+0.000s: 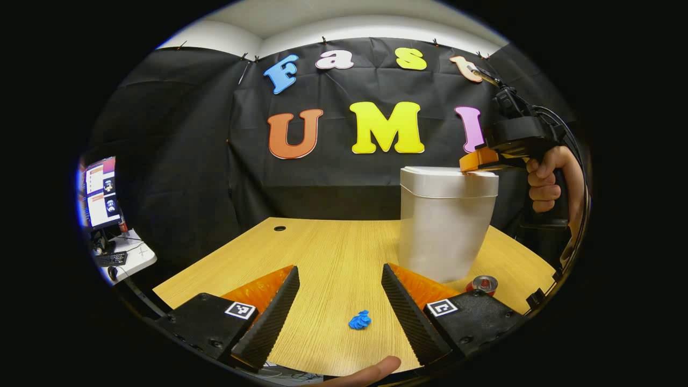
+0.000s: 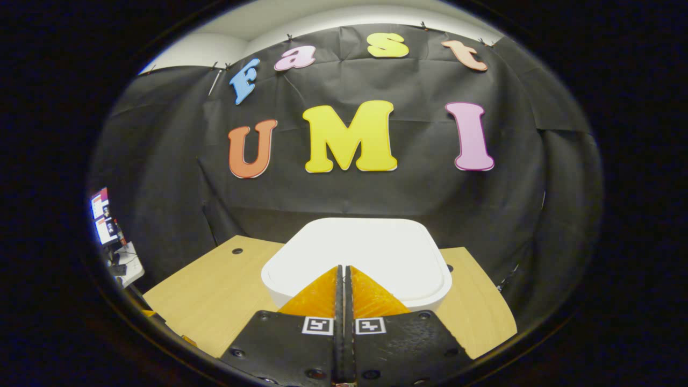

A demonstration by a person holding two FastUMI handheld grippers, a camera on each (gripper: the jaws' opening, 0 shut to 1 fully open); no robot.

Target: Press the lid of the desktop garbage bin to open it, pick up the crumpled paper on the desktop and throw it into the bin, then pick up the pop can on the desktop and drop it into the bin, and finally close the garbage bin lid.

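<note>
A white desktop bin (image 1: 443, 228) stands on the wooden table (image 1: 328, 252) with its lid (image 1: 450, 176) down. In the left gripper view my right gripper (image 1: 466, 167), held by a hand (image 1: 545, 183), rests its tips on the lid's right edge. The right gripper view looks down on the lid (image 2: 371, 252), and my right gripper (image 2: 343, 267) is shut with nothing between its fingers, tips over the lid's near part. A small blue crumpled paper (image 1: 359, 320) lies between the fingers of my open left gripper (image 1: 339, 277). A red pop can (image 1: 482, 284) stands by the bin's base.
A cable hole (image 1: 279, 228) sits near the table's far left corner. Beyond the left edge stands a side desk with a monitor (image 1: 101, 191) and a keyboard (image 1: 110, 259). A fingertip (image 1: 371, 371) shows at the bottom of the left gripper view.
</note>
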